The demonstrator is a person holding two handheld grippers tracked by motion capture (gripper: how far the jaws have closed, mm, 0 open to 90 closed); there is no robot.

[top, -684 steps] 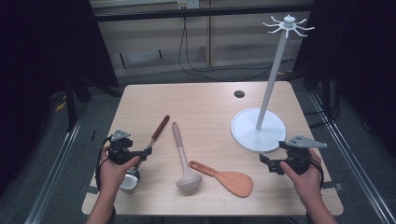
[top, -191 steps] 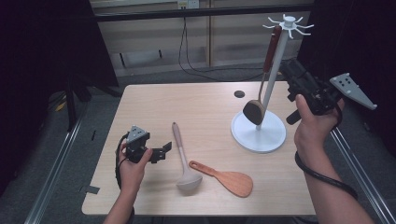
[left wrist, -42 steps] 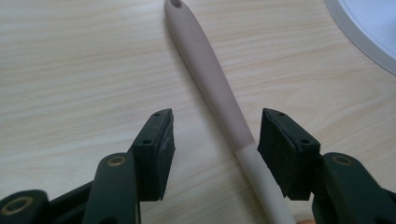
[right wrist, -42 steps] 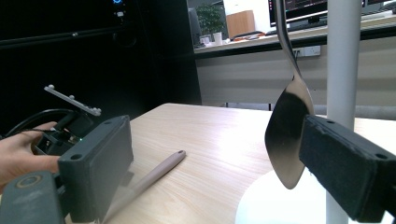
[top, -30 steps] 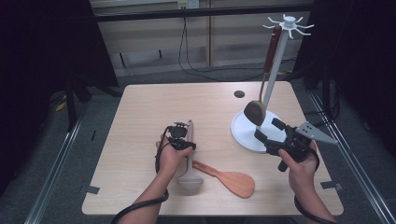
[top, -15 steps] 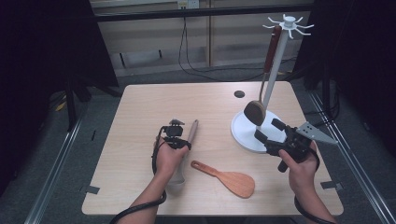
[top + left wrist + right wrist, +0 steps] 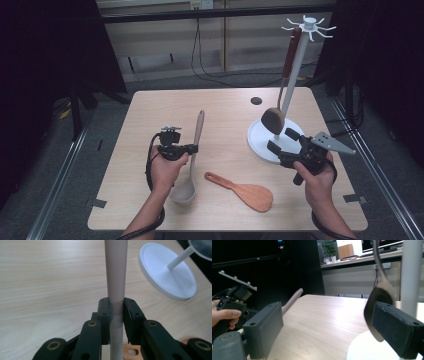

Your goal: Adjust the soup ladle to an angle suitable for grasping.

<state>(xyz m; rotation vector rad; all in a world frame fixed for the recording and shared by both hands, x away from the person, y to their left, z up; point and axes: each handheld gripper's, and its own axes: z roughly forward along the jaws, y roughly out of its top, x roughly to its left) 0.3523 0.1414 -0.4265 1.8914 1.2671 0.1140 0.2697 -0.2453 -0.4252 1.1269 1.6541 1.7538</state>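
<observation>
My worktop (image 7: 150,130) carries a white stand base (image 7: 260,144); a wooden spatula (image 7: 247,191) lies near it, a small dark disc (image 7: 256,100) behind it.

The ladle (image 7: 192,150) looks like smooth matt plastic or silicone in a pale beige, its handle free of grain. The table (image 7: 225,110) is light wood-look laminate with fine streaks and a dull sheen. The rice paddle (image 7: 242,191) is reddish-brown wood, satin-finished. The stand (image 7: 260,140) has a smooth white base and pole, faintly glossy. The hanging spoon (image 7: 273,120) has a dark, shiny metal bowl. The left gripper (image 7: 115,308) jaws are matt black plastic with brass-coloured rivets
</observation>
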